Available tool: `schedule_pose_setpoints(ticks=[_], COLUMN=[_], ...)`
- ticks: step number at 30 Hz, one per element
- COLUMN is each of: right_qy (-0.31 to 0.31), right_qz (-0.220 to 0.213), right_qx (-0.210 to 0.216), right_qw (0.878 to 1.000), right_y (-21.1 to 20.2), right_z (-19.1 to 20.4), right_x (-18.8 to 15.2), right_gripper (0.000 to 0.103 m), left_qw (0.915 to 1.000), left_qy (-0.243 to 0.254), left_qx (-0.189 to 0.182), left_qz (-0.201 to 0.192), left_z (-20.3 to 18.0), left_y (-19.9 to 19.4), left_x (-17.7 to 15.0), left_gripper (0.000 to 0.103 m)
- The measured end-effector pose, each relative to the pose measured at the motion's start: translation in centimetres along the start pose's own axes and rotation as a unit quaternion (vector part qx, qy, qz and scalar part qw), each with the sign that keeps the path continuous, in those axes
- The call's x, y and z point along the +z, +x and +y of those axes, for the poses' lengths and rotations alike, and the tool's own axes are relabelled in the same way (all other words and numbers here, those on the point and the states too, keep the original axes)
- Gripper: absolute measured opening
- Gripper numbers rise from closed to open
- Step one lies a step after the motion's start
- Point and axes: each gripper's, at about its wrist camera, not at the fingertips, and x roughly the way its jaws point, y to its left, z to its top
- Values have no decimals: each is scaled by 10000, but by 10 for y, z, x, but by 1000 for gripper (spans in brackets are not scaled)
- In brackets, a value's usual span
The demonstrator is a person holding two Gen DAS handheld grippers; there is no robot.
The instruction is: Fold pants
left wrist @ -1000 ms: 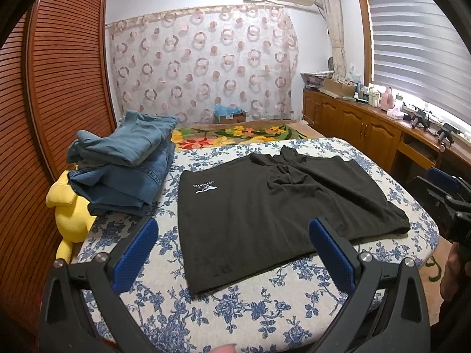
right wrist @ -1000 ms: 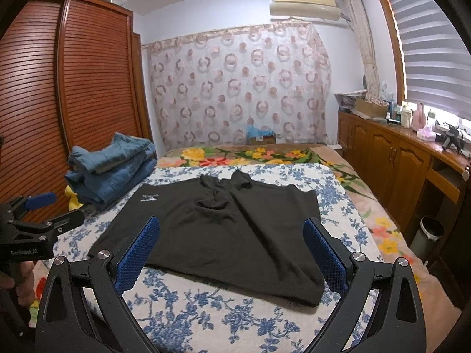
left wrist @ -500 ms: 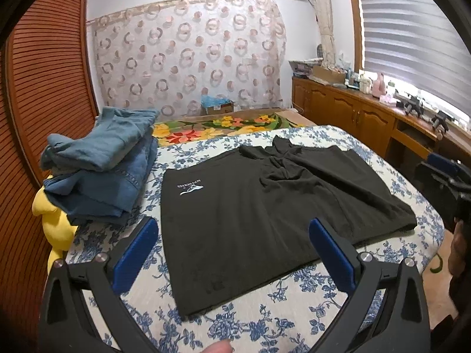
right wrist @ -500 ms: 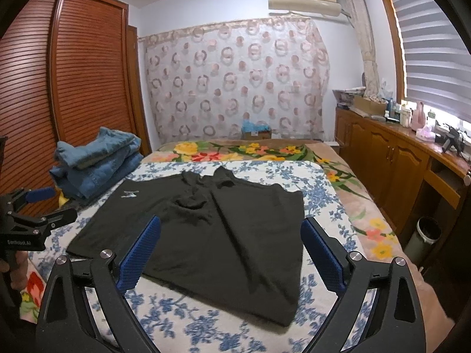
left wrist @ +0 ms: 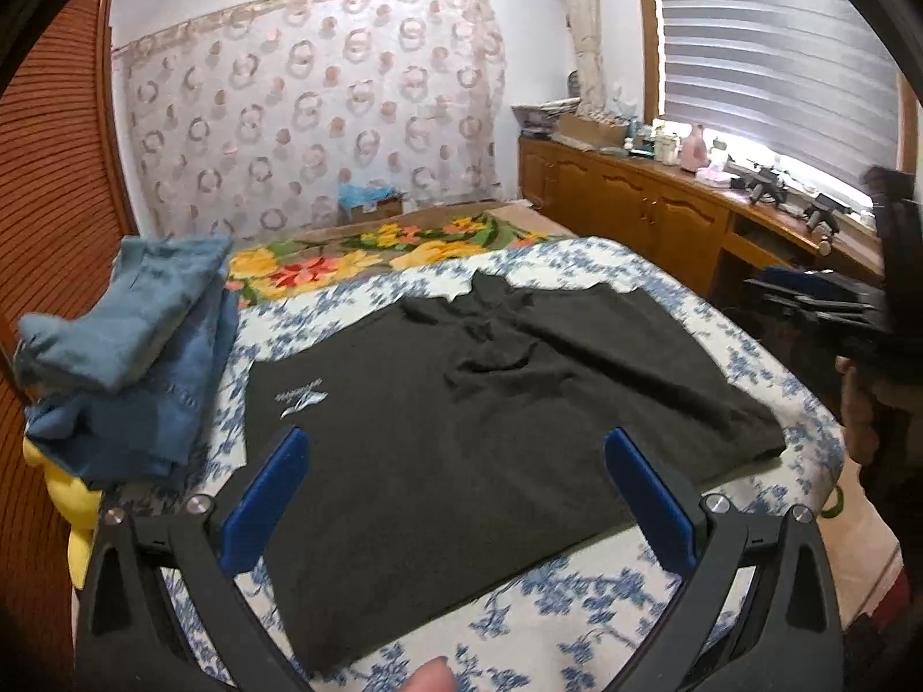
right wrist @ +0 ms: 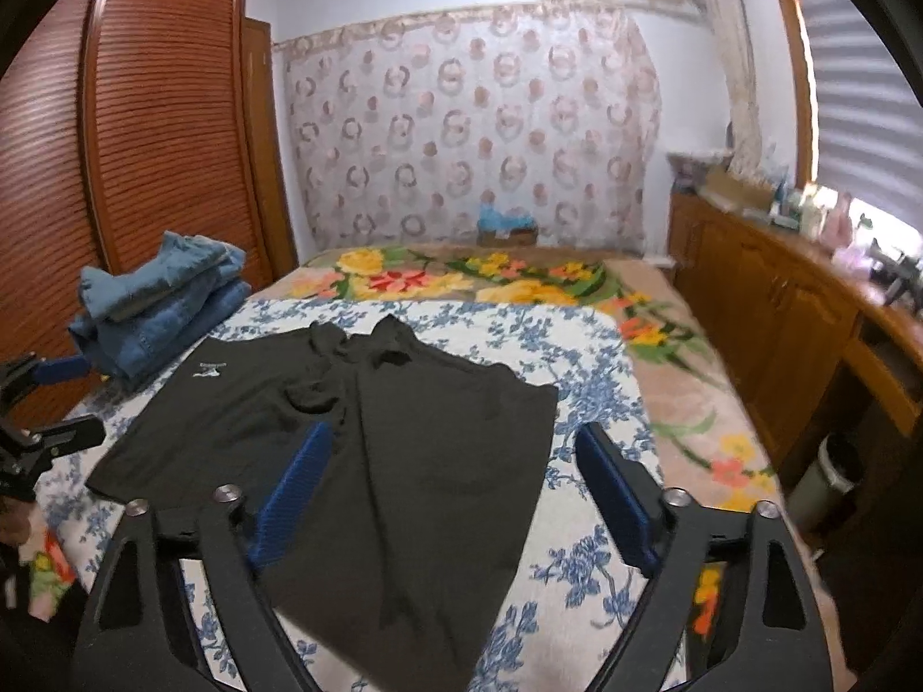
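Lying flat, soft black pants (left wrist: 461, 432) beneath both grippers' empty, apart jaws, right's just narrowing.

The black pants (left wrist: 461, 432) lie spread flat on the bed, rumpled near the crotch, a small white logo by one edge. In the left wrist view they lie ahead of and between the jaws; in the right wrist view their near edge (right wrist: 415, 519) runs under the jaws.

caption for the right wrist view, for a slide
Open right hand-held gripper above black pants spread on the floral bed.
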Motion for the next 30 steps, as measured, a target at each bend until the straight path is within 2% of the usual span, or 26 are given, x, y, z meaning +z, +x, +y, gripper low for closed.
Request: schedule_pose_setpoints(ticks=[5, 8, 10, 20, 23, 25, 27, 30], right_qy=[353, 477, 504, 644, 654, 677, 631, 512], right_qz=[452, 746, 935, 1691, 1745, 1762, 1779, 1617], right_qx=[259, 237, 165, -110, -139, -50, 2, -75], right_qw=[9980, 9958, 9942, 9834, 9824, 9820, 9820, 9855], right_y=[38, 65, 81, 146, 155, 157, 157, 148], right_z=[-31, -46, -54, -80, -83, -83, -80, -79], right_x=[10, 12, 12, 13, 14, 16, 17, 19], right_gripper=[69, 59, 46, 29, 21, 8, 2, 0], left_qw=[9996, 9994, 9993, 9983, 9973, 9966, 9958, 9952], left_qy=[46, 43, 20, -125, -203, -244, -293, -302], left_qx=[-262, -346, -357, -324, -344, -345, -374, -339], left_qz=[-15, 83, 139, 462, 620, 709, 785, 862], left_z=[-7, -7, -7, 4, 9, 12, 15, 18], left_y=[5, 14, 21, 51, 62, 67, 70, 74], left_x=[11, 13, 12, 0, -7, -12, -17, -19], left_gripper=[103, 103, 103, 103, 103, 103, 103, 103])
